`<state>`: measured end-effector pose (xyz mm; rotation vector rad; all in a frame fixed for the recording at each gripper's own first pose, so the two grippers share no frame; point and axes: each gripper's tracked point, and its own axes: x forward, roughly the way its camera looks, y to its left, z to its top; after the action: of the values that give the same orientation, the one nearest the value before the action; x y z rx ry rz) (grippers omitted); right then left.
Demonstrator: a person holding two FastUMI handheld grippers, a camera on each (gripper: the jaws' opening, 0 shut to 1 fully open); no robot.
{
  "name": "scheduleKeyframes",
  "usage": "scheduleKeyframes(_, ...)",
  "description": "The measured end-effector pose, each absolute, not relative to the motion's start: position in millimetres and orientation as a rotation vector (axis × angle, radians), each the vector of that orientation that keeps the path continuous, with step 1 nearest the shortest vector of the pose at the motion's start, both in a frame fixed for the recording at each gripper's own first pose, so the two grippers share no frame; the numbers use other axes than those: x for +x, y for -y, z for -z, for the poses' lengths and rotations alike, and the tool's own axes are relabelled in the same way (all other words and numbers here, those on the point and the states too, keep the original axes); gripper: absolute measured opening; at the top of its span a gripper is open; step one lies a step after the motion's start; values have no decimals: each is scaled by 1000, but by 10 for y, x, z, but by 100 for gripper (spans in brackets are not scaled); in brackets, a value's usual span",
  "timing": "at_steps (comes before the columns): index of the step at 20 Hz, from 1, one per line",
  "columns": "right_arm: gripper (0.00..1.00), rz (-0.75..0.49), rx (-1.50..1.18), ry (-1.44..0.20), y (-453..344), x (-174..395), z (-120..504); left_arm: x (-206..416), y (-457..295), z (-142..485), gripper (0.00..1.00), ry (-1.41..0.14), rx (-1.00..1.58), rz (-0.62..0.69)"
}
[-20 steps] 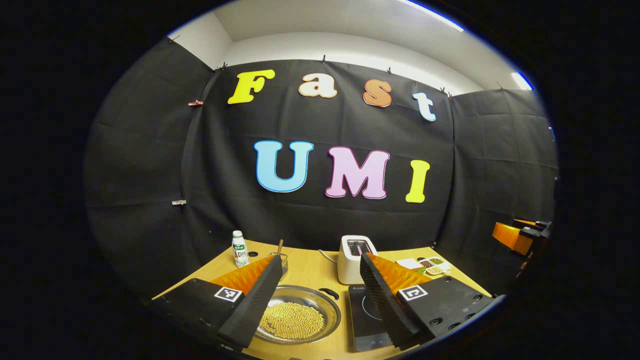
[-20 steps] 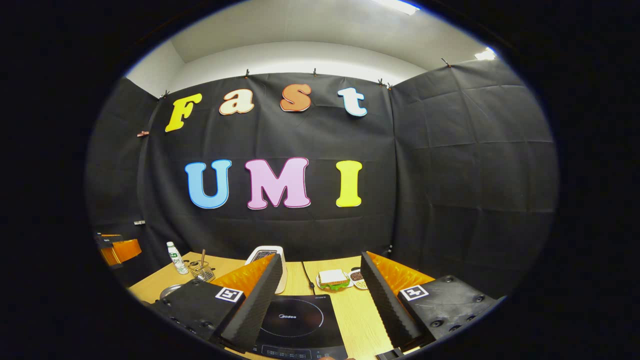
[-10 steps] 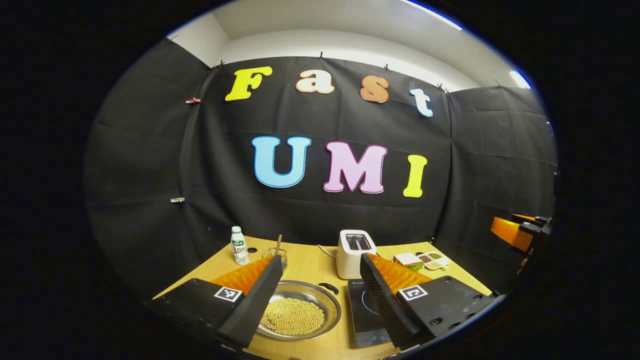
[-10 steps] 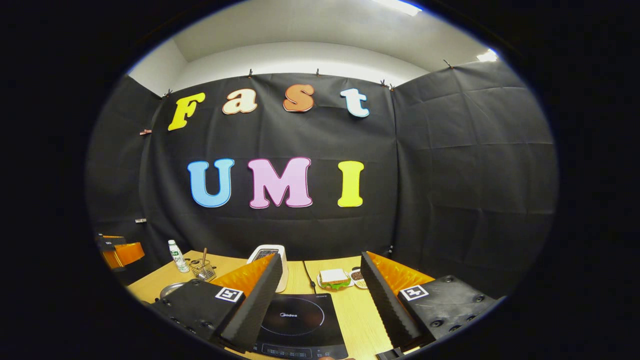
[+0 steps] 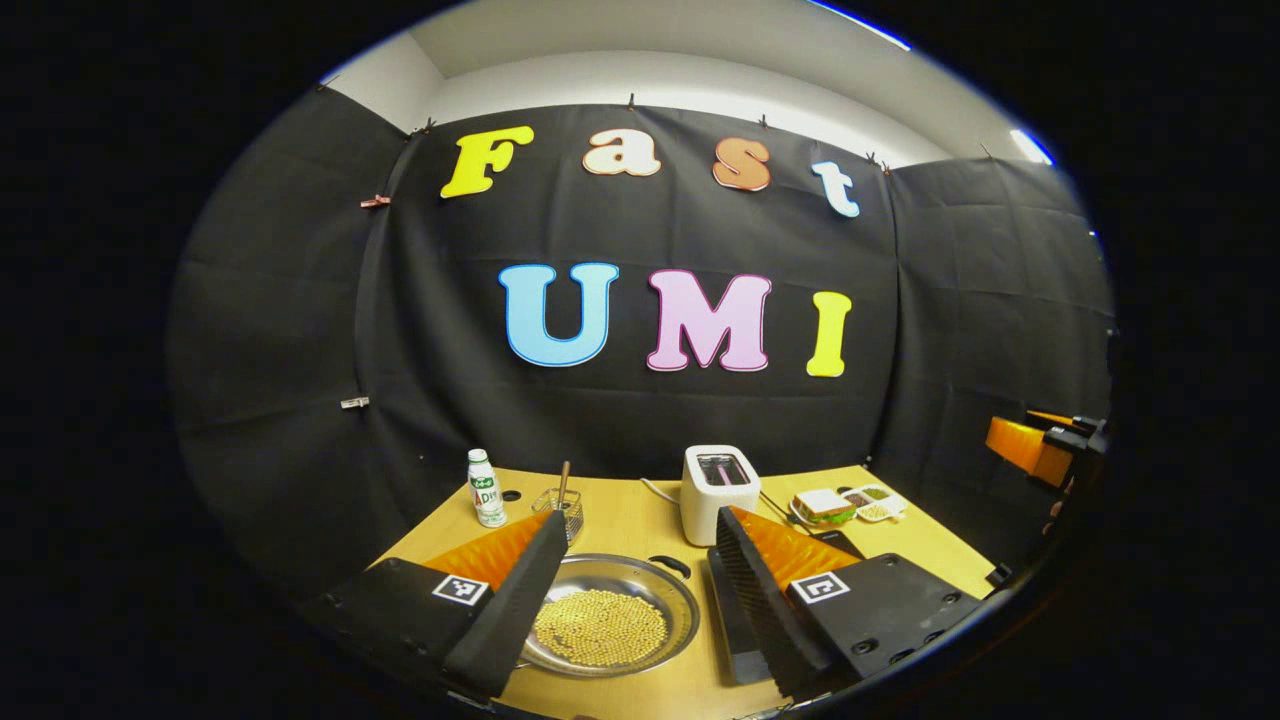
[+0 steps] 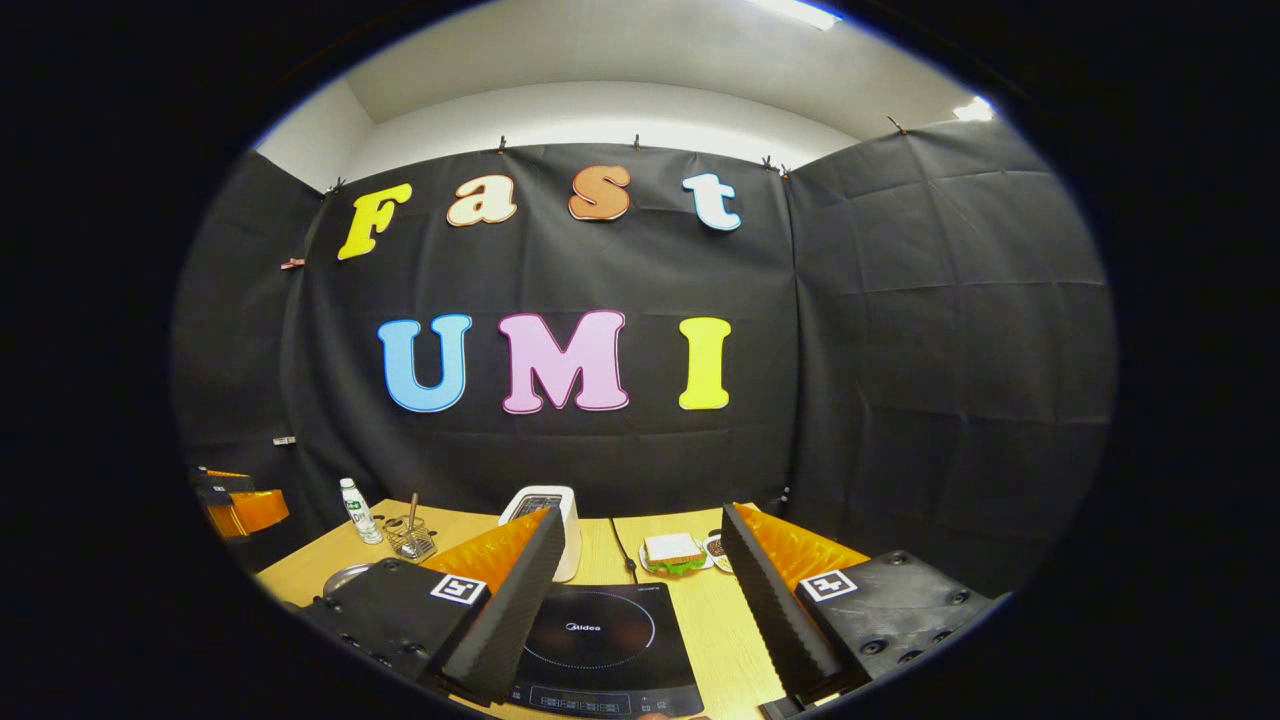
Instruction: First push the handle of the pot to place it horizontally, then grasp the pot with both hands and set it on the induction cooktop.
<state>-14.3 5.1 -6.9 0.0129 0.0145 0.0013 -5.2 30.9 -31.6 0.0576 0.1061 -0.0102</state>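
Table (image 5: 640, 525) of light wood carries all items. Cooktop (image 6: 600, 640), flat and dark, lies on the table between the fingers of the right tongs (image 6: 640, 610), which are spread apart and grip nothing. Pot (image 5: 612, 625), shallow, metal, filled with yellow beans, rests on the table left of the cooktop, between the fingers of the left tongs (image 5: 630, 605), likewise released and clear of it. Pot handle (image 5: 670, 565) points toward the toaster (image 5: 718, 490). Bottle (image 5: 487, 490) stands at far left.

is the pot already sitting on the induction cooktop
No, the round metal pot of yellow beans rests on the wooden table, beside the flat black induction cooktop.
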Motion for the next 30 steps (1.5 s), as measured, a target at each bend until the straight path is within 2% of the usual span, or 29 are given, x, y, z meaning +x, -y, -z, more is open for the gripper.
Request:
scheduleKeyframes(2, 98, -4, 14, -23, -75, -153, 107, -45, -380, 411, 87, -141, 57, 14)
scheduleKeyframes(5, 98, -6, 10, -29, -104, -162, 140, -39, -513, 576, 65, -199, 48, 14)
scheduleKeyframes(8, 98, -8, 6, -42, -125, -165, 212, -53, -659, 769, 55, -259, 33, 7)
scheduleKeyframes(13, 98, -14, 5, -73, -168, -191, 328, -92, -835, 1030, 30, -332, 9, 25)
scheduleKeyframes(17, 98, -28, -3, -94, -228, -195, 410, -148, -982, 1330, 17, -409, 1, 33)
scheduleKeyframes(22, 96, -48, -7, -132, -325, -193, 520, -250, -1144, 1635, 6, -497, -33, 17)
scheduleKeyframes(30, 98, -111, -46, -156, -313, -15, 638, -337, -1374, 2044, 5, -620, -112, -22)
